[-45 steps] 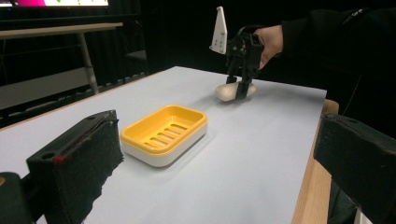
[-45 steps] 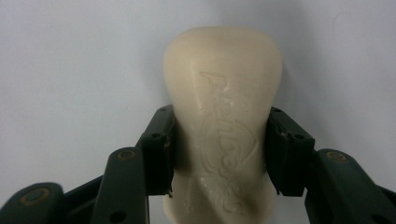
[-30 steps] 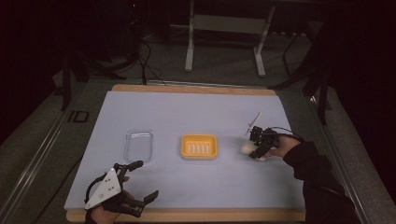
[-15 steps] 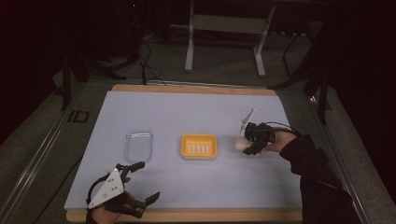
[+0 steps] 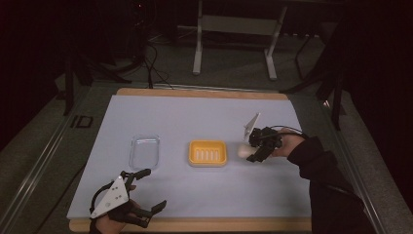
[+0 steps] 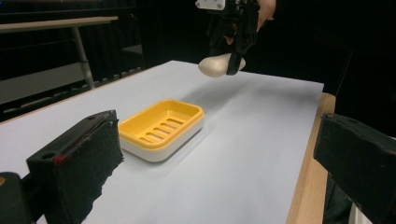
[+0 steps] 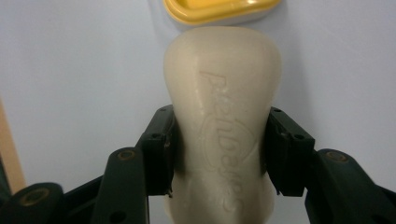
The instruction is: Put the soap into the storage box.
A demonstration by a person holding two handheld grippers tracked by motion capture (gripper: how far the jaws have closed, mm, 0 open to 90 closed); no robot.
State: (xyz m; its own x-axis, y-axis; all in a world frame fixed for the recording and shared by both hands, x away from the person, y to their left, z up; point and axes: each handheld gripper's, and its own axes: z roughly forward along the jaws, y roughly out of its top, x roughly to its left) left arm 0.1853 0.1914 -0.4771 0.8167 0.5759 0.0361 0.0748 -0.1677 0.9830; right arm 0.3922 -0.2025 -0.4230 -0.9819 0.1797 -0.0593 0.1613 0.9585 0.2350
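A cream bar of soap (image 7: 224,116) with an embossed logo is clamped between the jaws of my right gripper (image 5: 254,150), which is shut on it. The soap (image 5: 243,150) hangs above the mat just right of the yellow soap dish (image 5: 208,153). From the left gripper view the soap (image 6: 215,65) is held in the air beyond the dish (image 6: 159,128). My left gripper (image 5: 146,191) stands open near the table's front left edge, nothing between its jaws.
A clear plastic lid or tray (image 5: 144,151) lies left of the yellow dish on the pale blue mat (image 5: 195,117). The wooden table edge (image 5: 195,225) runs along the front. Dark floor and a metal frame (image 5: 234,29) lie beyond the table.
My right gripper has carried the soap leftward, closer to the yellow dish. The left gripper has barely moved.
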